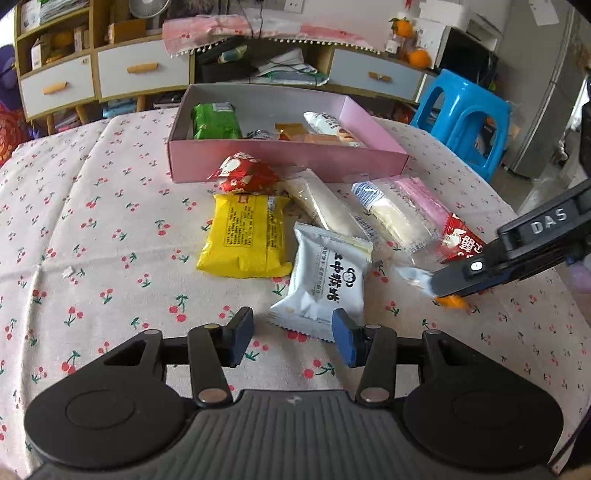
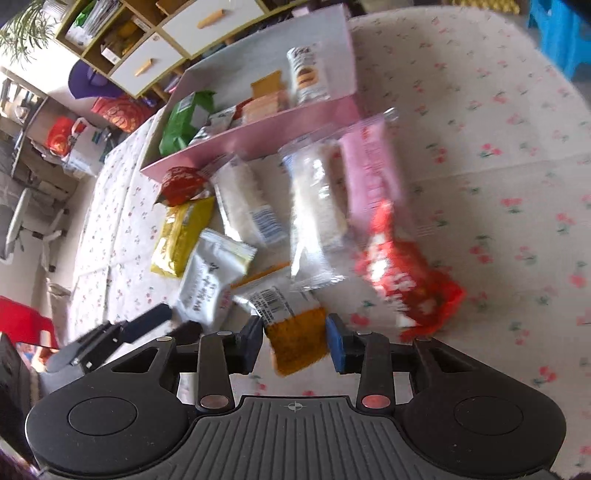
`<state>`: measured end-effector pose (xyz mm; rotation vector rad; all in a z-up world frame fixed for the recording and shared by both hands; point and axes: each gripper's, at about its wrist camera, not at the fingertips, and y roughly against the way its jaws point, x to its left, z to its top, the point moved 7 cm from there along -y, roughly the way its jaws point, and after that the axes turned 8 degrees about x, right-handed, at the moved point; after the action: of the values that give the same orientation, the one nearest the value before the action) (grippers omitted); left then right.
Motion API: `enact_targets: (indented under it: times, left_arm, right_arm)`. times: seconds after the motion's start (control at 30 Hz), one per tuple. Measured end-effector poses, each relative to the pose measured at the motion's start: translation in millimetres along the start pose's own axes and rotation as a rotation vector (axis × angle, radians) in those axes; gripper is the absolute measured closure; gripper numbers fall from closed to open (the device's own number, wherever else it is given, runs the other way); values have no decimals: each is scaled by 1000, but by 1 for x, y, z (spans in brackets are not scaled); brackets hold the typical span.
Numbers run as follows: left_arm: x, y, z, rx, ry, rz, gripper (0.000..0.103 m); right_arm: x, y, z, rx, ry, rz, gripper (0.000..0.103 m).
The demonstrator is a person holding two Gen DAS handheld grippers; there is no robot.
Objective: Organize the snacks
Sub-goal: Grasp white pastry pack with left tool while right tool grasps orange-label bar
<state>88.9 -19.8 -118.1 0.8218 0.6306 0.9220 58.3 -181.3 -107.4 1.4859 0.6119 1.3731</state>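
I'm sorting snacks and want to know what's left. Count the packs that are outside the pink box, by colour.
red packs: 2
yellow pack: 1
pink pack: 1
white pouch: 1
clear packs with pale bars: 2
orange-and-white pack: 1
Total: 8

Right-wrist view motion-blurred: red foil snack packet (image 2: 402, 280) print unreadable; blue plastic stool (image 2: 557, 29) cut off by top edge.

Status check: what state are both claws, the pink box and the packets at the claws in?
left claw, open, straddling the white packet corner
right claw, shut on the orange packet
orange packet, gripped
white packet, lying on the tablecloth, ungripped
pink box, lidless, partly filled
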Motion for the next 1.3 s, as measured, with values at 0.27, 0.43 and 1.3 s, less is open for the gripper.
enact_targets:
  times: [0.27,0.43,1.3]
  left_arm:
    - [-14,-7,7,-14,-15,0,44]
    - [-24,-12,7,-13,-79,31,37]
    - [-40,-8,-6,-8,-161,5,35]
  right_arm:
    - [-4,12,-8,-20,212,-67,59]
    - [7,5,-19,-34,426,-152,59]
    - [41,-22,-51,-51,804,-179,52]
